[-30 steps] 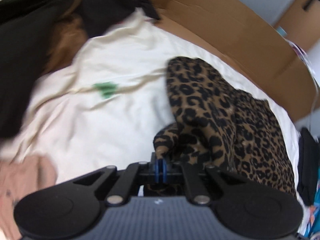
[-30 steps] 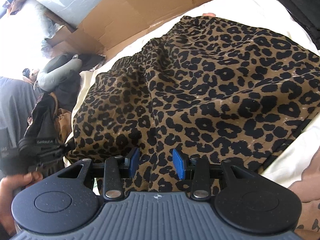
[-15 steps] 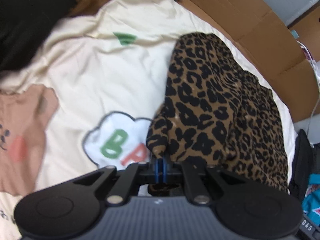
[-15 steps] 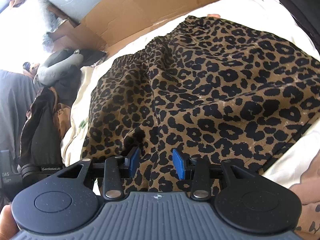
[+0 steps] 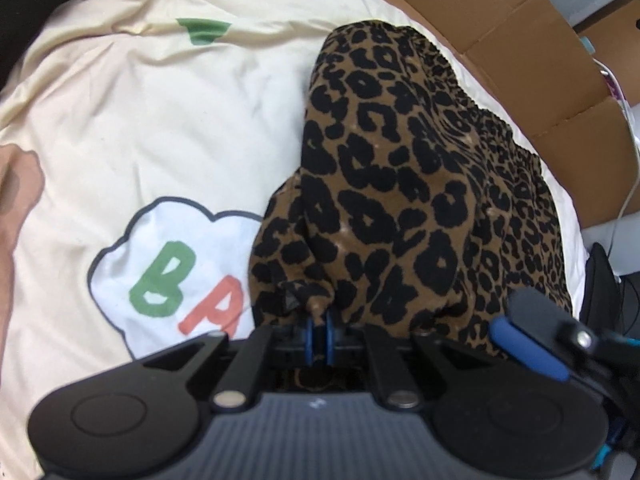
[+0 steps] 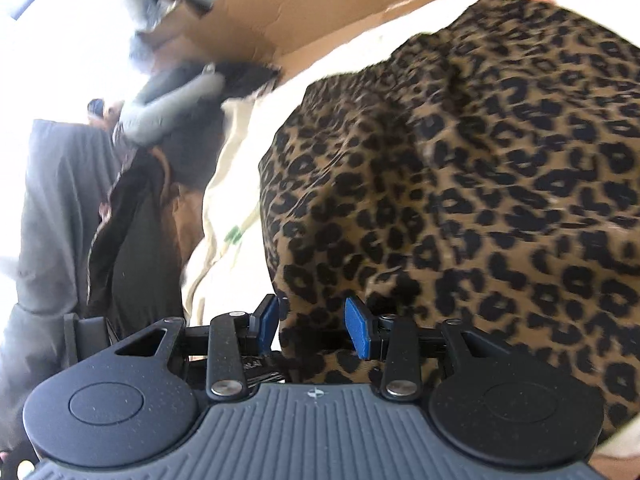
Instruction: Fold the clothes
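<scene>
So my left gripper (image 5: 319,334) was pinched tight on a corner of the leopard cloth (image 5: 404,208), lifting it off the cream sheet (image 5: 160,120) so that side could fold over. My right gripper (image 6: 312,322) had its pads wide apart, low at the cloth's near edge, I think to catch it next.

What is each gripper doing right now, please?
Left gripper: shut on the leopard-print garment.
Right gripper: open, jaws apart, with the garment's edge between them, not clamped.
</scene>
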`<act>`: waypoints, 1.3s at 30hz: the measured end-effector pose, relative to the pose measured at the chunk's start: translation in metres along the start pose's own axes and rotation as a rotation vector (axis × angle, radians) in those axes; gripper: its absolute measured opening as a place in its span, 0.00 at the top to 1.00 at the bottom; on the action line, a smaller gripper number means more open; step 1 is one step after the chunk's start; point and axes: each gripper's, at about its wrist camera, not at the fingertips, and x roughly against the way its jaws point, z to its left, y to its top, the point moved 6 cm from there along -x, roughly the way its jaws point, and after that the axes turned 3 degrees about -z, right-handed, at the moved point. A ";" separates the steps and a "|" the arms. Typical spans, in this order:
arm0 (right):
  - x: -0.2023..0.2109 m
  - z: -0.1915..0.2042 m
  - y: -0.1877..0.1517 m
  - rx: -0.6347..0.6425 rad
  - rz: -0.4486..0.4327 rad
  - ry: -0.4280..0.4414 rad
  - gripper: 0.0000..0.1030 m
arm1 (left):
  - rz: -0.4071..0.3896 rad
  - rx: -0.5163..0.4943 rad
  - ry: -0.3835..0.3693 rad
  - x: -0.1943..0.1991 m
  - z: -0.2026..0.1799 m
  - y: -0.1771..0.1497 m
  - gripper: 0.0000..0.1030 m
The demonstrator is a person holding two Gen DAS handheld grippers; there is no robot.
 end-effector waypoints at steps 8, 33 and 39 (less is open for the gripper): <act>-0.019 0.011 -0.004 0.026 0.047 0.024 0.49 | -0.006 0.011 -0.022 -0.002 0.005 -0.005 0.95; -0.008 -0.078 0.037 -0.052 -0.086 -0.226 0.99 | -0.068 -0.062 -0.011 0.026 0.027 0.039 0.71; -0.006 -0.084 0.041 -0.063 -0.094 -0.229 0.98 | -0.133 -0.127 -0.025 0.021 0.005 0.063 0.71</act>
